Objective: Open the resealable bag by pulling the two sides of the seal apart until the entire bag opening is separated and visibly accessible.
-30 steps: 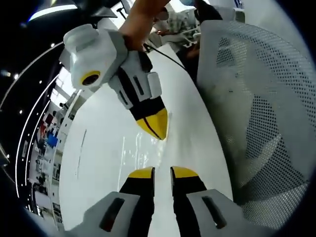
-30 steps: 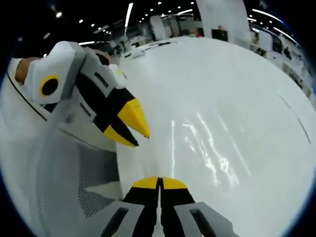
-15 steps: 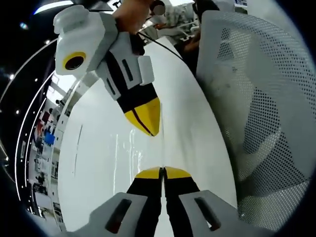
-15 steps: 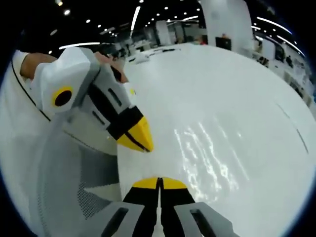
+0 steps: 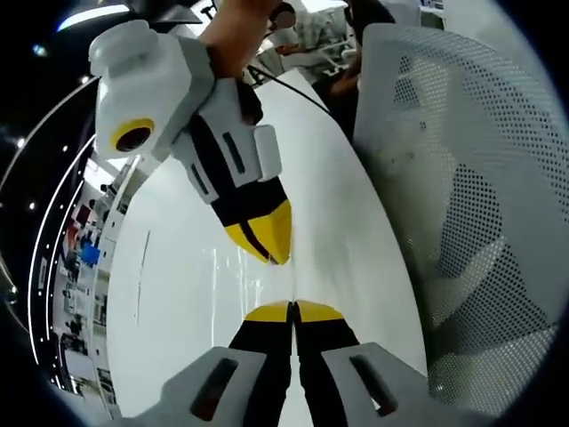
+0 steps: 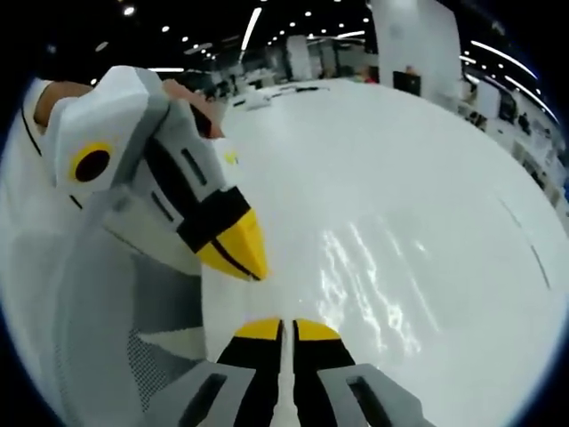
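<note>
White tabletop (image 6: 418,178) beside a mesh chair (image 5: 471,178): left gripper (image 5: 292,309), open a second ago, has clamped the clear resealable bag (image 6: 364,285) opposite the closed right gripper (image 6: 283,326); pulling apart can begin.

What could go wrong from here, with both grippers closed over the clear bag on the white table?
1. The resealable bag is clear and shows as glare on the white table, so whether each gripper has pinched just one side of the seal is hard to tell; a pull may drag the whole bag.
2. The left gripper and right gripper sit tip to tip and may collide.
3. The mesh chair stands close beside them.
</note>
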A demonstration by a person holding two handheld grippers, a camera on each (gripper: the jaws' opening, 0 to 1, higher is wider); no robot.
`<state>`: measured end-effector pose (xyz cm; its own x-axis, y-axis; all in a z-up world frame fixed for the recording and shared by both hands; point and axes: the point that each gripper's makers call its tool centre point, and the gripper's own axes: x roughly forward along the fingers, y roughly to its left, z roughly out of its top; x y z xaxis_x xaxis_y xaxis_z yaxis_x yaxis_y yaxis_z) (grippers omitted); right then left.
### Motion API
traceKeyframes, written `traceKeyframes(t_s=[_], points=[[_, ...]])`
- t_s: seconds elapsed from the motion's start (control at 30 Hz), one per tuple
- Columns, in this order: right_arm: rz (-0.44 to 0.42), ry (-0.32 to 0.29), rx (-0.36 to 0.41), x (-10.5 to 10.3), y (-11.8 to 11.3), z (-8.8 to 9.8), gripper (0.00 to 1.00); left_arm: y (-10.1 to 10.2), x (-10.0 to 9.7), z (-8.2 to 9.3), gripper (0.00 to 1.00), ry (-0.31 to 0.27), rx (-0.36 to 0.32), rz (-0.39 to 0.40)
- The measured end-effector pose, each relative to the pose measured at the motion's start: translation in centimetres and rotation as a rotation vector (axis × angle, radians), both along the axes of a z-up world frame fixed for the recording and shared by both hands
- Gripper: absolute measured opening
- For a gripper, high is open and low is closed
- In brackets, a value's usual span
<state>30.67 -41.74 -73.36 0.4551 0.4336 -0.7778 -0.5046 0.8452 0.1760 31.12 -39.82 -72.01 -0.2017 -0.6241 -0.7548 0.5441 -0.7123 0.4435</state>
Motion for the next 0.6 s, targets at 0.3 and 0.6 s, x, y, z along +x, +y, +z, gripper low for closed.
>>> traceKeyframes(t_s=[0.3,0.6], points=[[-0.007,-0.031,-0.040,0.4,-0.5,0.1,0.00,0.3,-0.1,-0.2,0.00,0.003,0.017,0.001],[-0.025,-0.146,-0.168,1.8,-1.8,1.5,0.00,0.2,-0.1,-0.2,0.00,0.026,0.042,0.034]])
